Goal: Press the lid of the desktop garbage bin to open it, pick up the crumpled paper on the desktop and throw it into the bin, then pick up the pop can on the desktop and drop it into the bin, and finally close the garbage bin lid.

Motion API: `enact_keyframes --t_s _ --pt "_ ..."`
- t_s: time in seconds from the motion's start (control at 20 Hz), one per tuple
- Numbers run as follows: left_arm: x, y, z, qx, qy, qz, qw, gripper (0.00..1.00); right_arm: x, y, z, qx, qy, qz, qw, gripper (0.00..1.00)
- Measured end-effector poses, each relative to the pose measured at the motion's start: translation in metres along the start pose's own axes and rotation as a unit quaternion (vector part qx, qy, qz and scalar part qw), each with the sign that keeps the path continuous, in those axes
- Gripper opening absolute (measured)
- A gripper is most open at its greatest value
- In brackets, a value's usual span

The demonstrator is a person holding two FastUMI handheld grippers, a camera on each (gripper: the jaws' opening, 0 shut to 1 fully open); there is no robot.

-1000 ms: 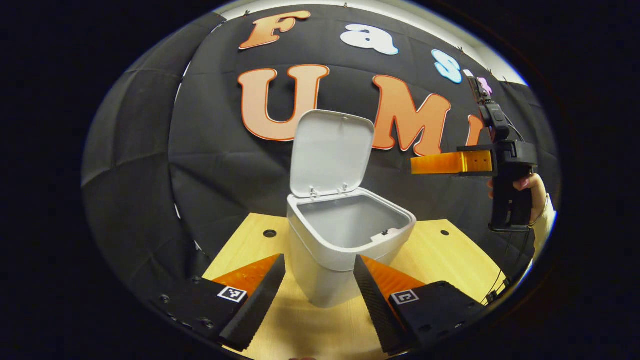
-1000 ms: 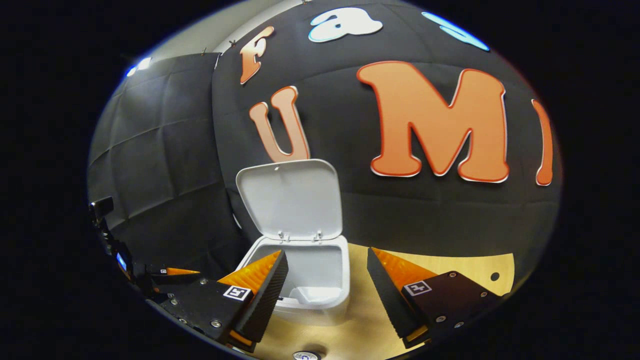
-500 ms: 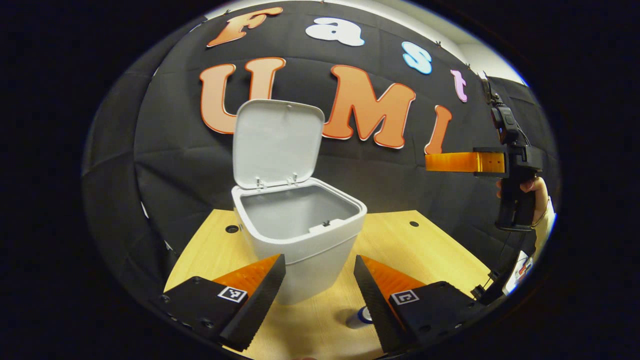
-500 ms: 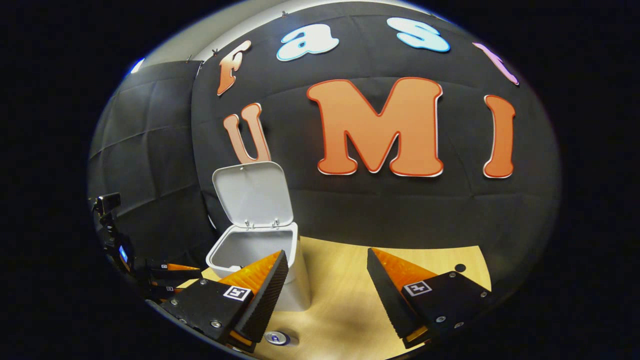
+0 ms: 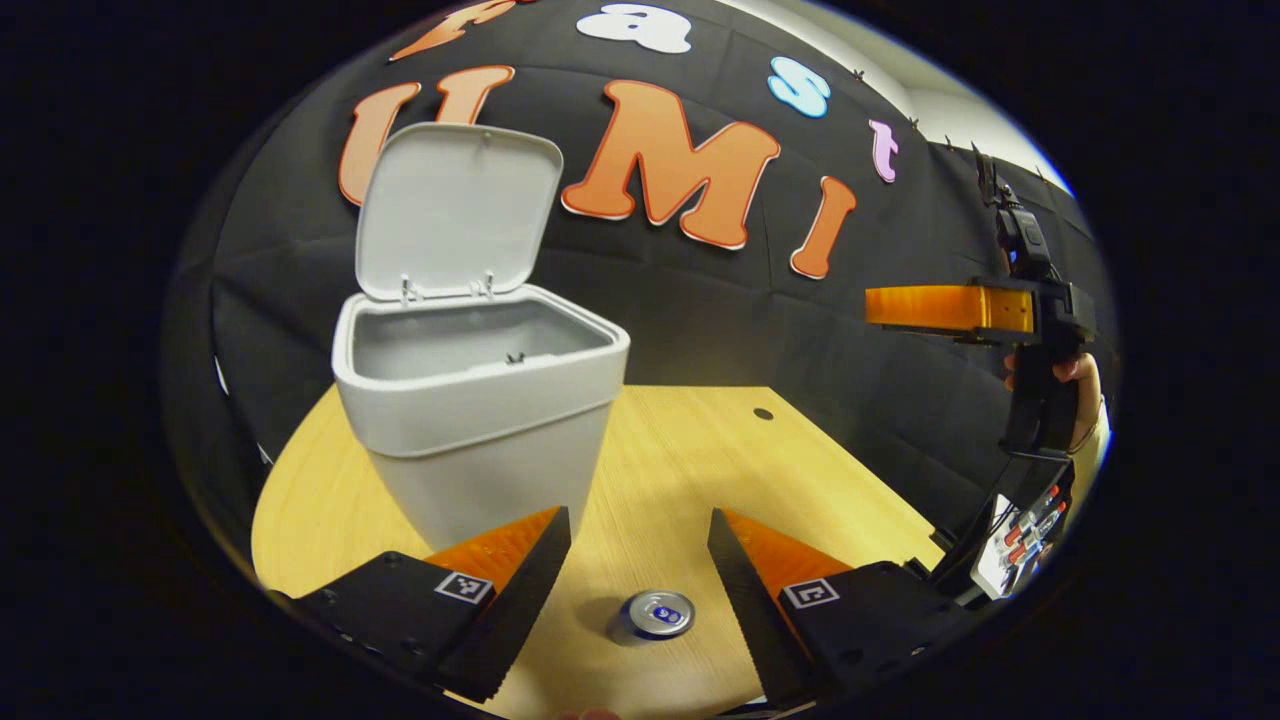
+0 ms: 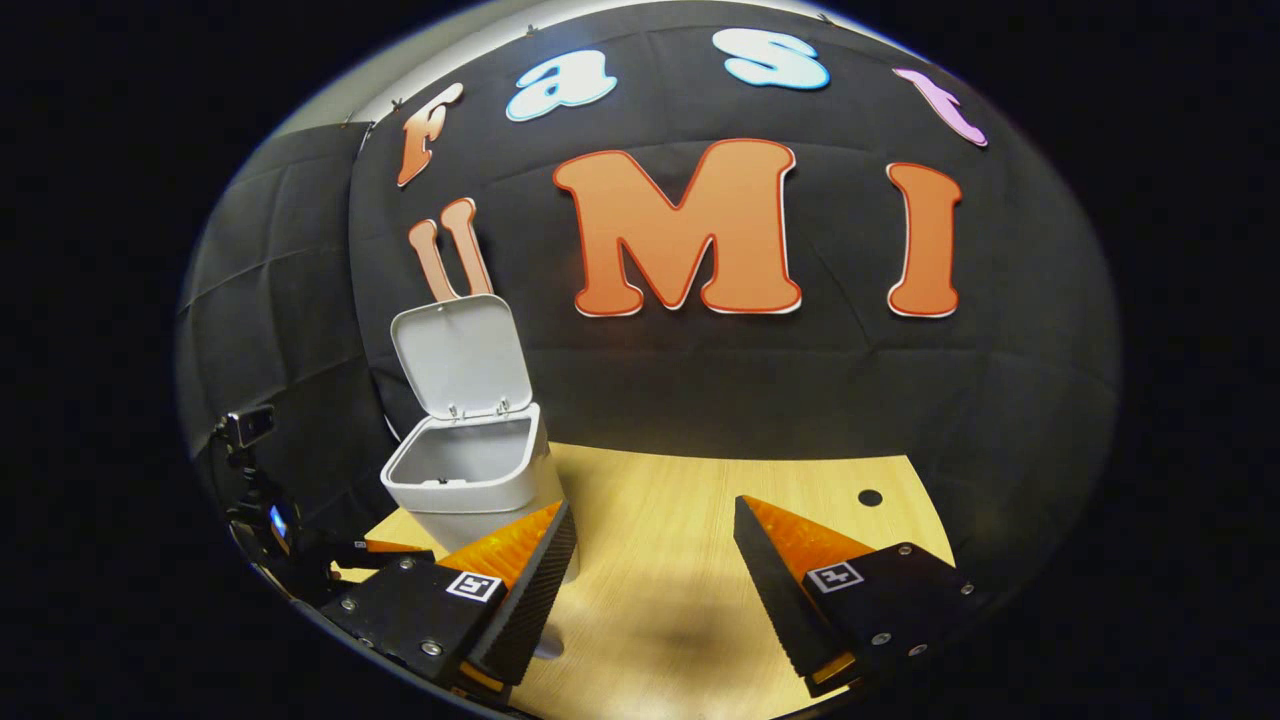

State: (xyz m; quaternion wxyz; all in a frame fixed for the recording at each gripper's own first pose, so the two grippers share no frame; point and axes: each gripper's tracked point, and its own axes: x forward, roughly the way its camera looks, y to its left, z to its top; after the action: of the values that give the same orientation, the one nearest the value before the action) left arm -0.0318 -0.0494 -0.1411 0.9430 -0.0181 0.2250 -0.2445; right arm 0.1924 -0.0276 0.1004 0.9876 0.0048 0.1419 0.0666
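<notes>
We see both the left gripper point(image 5: 638, 530) and right gripper point(image 6: 655, 525) spread apart and empty, the can point(image 5: 660, 613) standing on the table point(image 5: 690, 450) between the left fingers, beside the bin point(image 5: 478, 400), whose lid point(image 5: 455, 210) is raised.

On the table point(image 5: 700, 450), the pop can point(image 5: 660, 613) stands right-front of the open bin point(image 5: 470, 420).

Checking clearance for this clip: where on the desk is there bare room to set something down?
The widest bare patch lies right of the bin, running to the desk edge by the small hole. A narrower strip lies left of the bin. It is tighter in front of the bin, where the can stands between the left gripper's open jaws.
</notes>
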Motion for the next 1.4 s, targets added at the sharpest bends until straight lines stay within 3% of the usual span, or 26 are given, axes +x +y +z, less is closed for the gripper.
enact_keyframes --t_s 0.2,0.55,1.4 --pt "0.011 -0.01 -0.045 0.007 0.058 -0.008 0.998 0.89 -0.008 -0.014 -0.016 0.01 0.015 -0.013 1.0 0.95" --pt "0.036 -0.007 -0.101 0.052 0.102 0.004 0.993 0.91 -0.018 -0.023 -0.04 0.023 0.039 -0.02 0.999 0.95" --pt "0.067 0.006 -0.147 0.038 0.145 0.019 0.989 0.91 -0.017 -0.033 -0.067 0.044 0.074 -0.023 0.996 0.95"
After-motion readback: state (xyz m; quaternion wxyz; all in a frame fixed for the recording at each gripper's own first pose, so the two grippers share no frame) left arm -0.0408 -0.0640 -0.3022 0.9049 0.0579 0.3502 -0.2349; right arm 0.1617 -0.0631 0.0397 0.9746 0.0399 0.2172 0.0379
